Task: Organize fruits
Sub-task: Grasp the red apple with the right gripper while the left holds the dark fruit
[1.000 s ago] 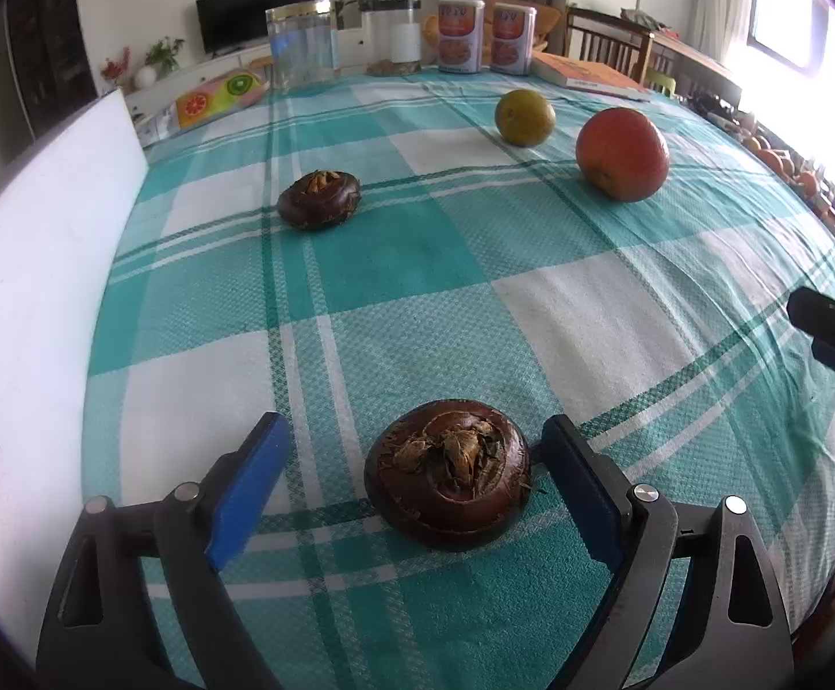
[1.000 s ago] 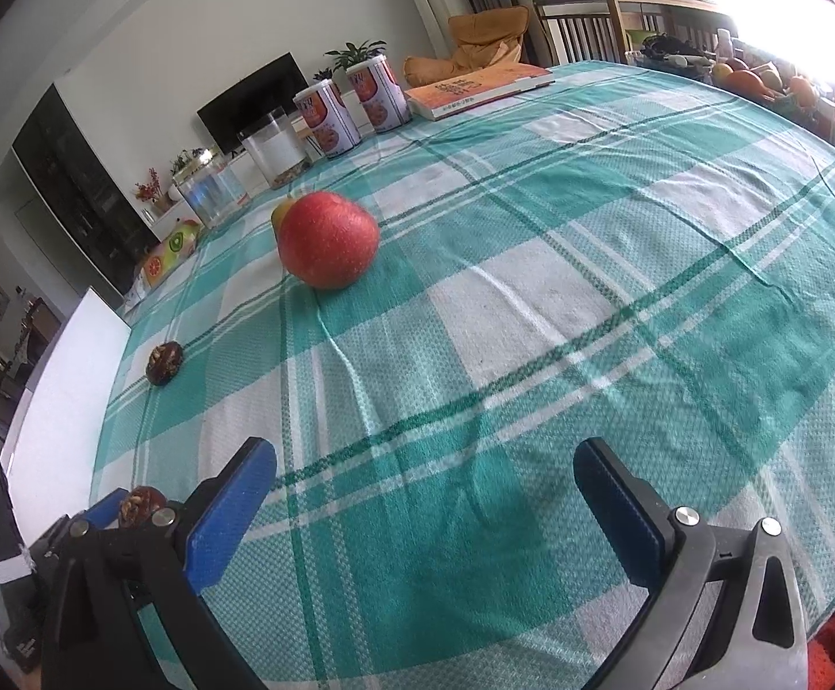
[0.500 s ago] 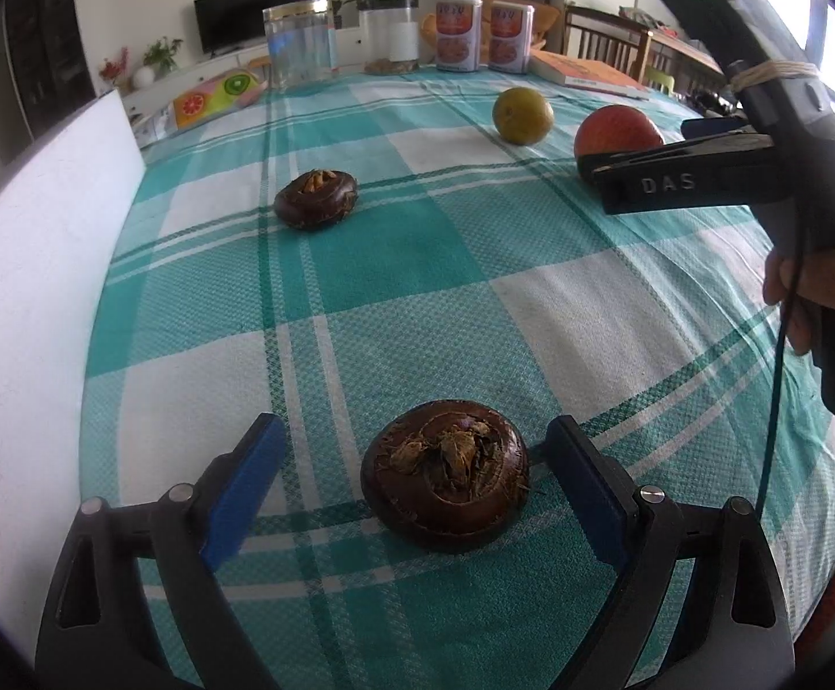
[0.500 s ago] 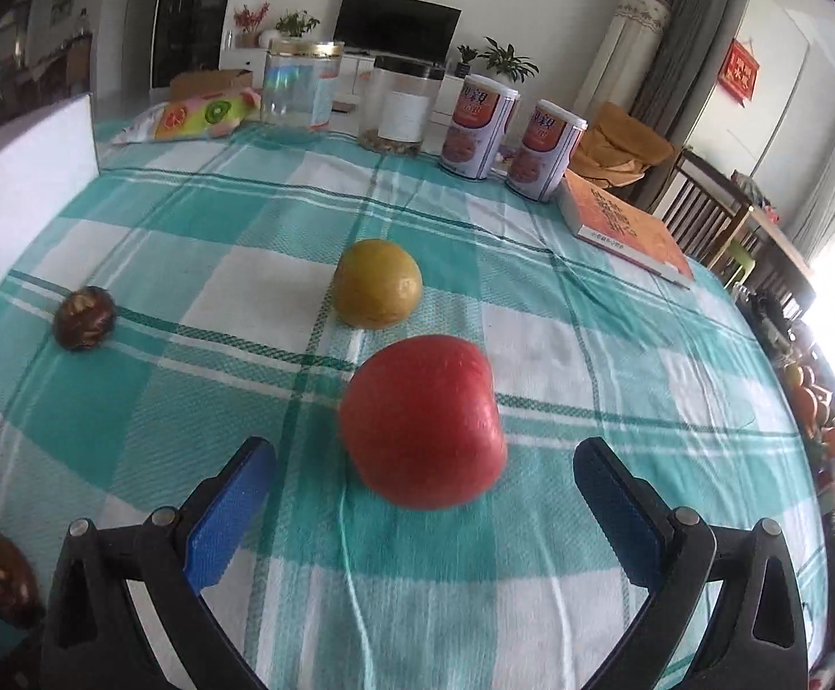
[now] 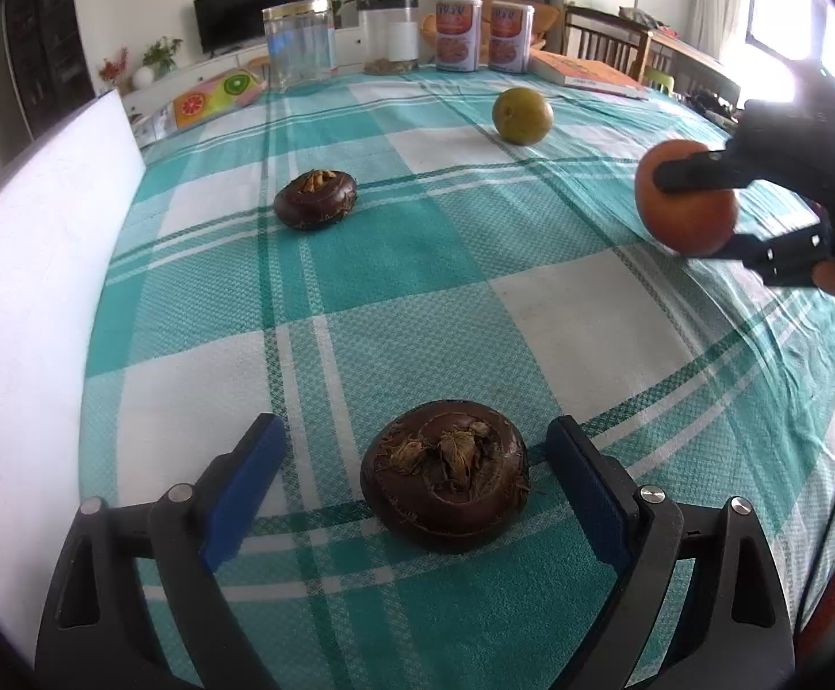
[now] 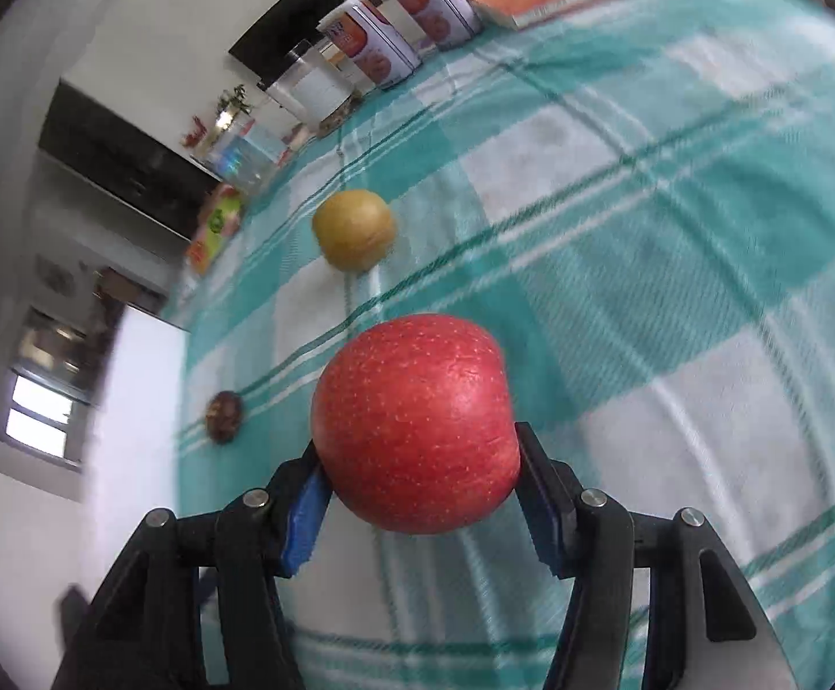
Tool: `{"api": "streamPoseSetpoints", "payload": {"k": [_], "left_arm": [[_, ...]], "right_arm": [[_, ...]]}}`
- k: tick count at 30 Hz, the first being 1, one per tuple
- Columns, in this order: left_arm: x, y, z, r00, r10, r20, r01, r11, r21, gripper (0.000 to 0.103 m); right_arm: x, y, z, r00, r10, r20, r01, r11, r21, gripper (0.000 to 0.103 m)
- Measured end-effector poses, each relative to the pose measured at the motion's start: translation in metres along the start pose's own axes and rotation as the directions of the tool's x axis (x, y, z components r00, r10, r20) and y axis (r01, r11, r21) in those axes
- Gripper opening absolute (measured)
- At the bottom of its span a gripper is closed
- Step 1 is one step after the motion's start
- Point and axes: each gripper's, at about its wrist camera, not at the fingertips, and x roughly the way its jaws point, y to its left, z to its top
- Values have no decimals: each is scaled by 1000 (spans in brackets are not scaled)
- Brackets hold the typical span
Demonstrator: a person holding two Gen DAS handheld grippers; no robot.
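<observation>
A: What is the right claw [image 6: 417, 489] doing?

B: It is pinching the red apple [image 6: 414, 422] — one blue pad presses each side of it. The left wrist view shows that apple [image 5: 686, 198] raised above the checked green tablecloth [image 5: 417, 264], with the right claw [image 5: 699, 204] clamped across it.

A: And the left claw [image 5: 414, 471]?

B: Spread wide, low over the bench. A dark brown water chestnut [image 5: 445, 480] sits on the cloth between its blue pads, touching neither so far as I can tell, though the right pad is very close.

A: Where is the other fruit?

B: A second water chestnut [image 5: 315, 198] lies farther out on the cloth, near the white board [image 5: 32, 299] along the left edge. A yellow-green round fruit [image 5: 522, 115] — I cannot tell which kind — rests beyond it, toward the far side. The right wrist view shows that same fruit [image 6: 353, 237] past the apple, and the far chestnut [image 6: 223, 416] off to the left.

A: Anything at the back?

B: Two printed tins [image 5: 456, 33], two clear jars [image 5: 301, 50] and an orange book [image 5: 587, 76] stand along the far edge.
</observation>
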Motion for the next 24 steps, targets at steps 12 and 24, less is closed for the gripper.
{"api": "streamPoseSetpoints", "payload": {"k": [12, 24], "left_arm": [[0, 0, 0, 1000, 0, 0, 0, 1000, 0, 93], [-4, 5, -2, 998, -63, 2, 63, 998, -12, 93]], "right_arm": [[-20, -15, -25, 999, 36, 35, -38, 997, 70, 69], [-50, -25, -26, 993, -40, 113, 39, 999, 12, 79]]}}
